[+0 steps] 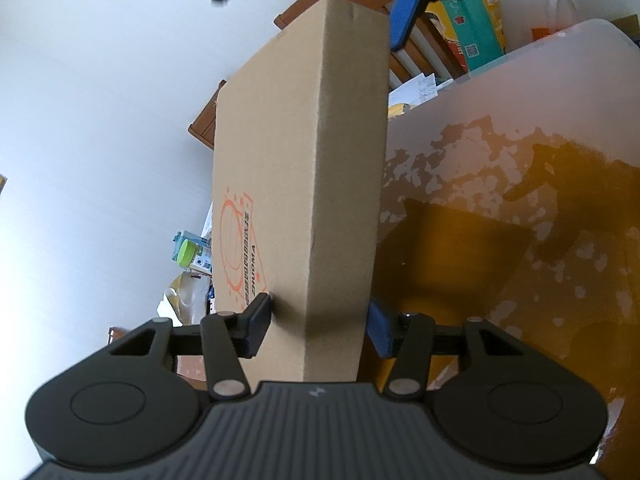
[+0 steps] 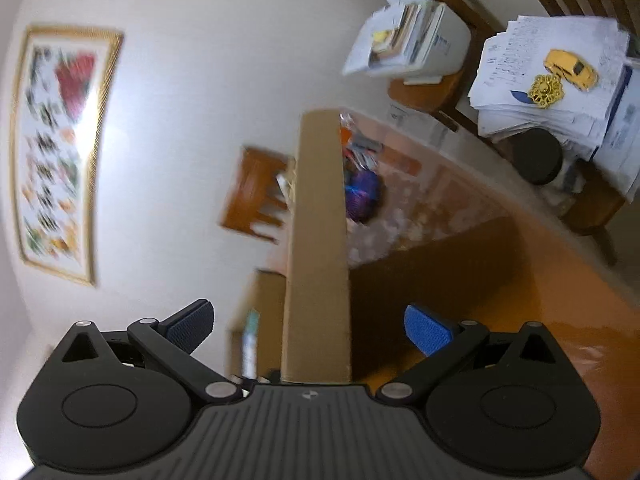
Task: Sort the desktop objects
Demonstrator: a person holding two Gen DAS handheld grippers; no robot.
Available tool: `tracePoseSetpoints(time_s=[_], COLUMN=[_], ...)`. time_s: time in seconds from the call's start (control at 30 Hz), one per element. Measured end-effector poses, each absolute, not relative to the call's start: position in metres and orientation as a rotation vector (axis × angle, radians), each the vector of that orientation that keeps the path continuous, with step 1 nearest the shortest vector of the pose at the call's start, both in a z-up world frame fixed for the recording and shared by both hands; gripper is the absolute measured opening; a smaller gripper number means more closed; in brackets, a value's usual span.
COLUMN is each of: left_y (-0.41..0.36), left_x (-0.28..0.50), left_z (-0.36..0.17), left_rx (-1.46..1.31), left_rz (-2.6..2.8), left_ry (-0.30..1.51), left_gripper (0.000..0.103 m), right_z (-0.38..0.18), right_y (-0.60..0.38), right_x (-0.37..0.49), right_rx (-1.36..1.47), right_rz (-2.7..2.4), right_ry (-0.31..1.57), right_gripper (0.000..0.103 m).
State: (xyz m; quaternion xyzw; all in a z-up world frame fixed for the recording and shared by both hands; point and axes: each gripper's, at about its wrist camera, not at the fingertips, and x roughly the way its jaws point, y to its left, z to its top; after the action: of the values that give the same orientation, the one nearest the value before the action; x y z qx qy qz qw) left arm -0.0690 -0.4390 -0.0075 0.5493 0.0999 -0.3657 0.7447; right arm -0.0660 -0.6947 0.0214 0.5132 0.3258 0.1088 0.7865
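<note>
The flat brown cardboard box [image 1: 296, 184] stands on edge, its long axis running straight away from the left gripper [image 1: 320, 326], whose pads clamp its near end from both broad faces. Only the left wrist view shows the orange printed logo [image 1: 240, 248] on the left face. From the other side, the right gripper [image 2: 310, 330] spreads wide, fingers clear of the narrow plain edge between them, above the glossy orange-brown table [image 2: 540, 300].

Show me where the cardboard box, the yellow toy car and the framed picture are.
cardboard box [image 1: 344, 184]: left wrist view, narrow side face.
yellow toy car [image 2: 572, 69]: right wrist view, its body.
framed picture [image 2: 56, 152]: right wrist view, its middle.
</note>
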Motion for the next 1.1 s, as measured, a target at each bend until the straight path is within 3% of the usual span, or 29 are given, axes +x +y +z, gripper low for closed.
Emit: tracePoseSetpoints(time_s=[0.17, 0.2, 0.27, 0.33, 0.5, 0.67, 1.1], left_y=[-0.439, -0.438, -0.438, -0.437, -0.436, -0.436, -0.438], left_x=[-0.07, -0.07, -0.07, -0.07, -0.07, -0.068, -0.072], left_z=[-0.006, -0.006, -0.005, -0.004, -0.004, -0.004, 0.003], left_rx=[1.204, 1.205, 1.205, 1.204, 1.199, 1.197, 1.217], left_rz=[-0.797, -0.797, -0.798, -0.797, -0.787, -0.778, -0.769], left_ry=[0.222, 0.222, 0.222, 0.222, 0.219, 0.214, 0.181], left_gripper=[0.052, 0.052, 0.052, 0.052, 0.052, 0.052, 0.054], right_z=[0.03, 0.032, 0.033, 0.032, 0.025, 0.018, 0.001], right_y=[-0.673, -0.669, -0.663, -0.66, -0.661, -0.664, -0.685], right_x=[-0.041, -0.037, -0.033, -0.031, -0.03, -0.031, -0.042], right_rx=[0.938, 0.912, 0.883, 0.891, 0.95, 1.023, 1.272], right_rz=[0.232, 0.235, 0.243, 0.249, 0.289, 0.334, 0.451], right_ry=[0.802, 0.817, 0.844, 0.864, 0.866, 0.851, 0.707], right_gripper=[0.099, 0.086, 0.073, 0.072, 0.047, 0.04, 0.037])
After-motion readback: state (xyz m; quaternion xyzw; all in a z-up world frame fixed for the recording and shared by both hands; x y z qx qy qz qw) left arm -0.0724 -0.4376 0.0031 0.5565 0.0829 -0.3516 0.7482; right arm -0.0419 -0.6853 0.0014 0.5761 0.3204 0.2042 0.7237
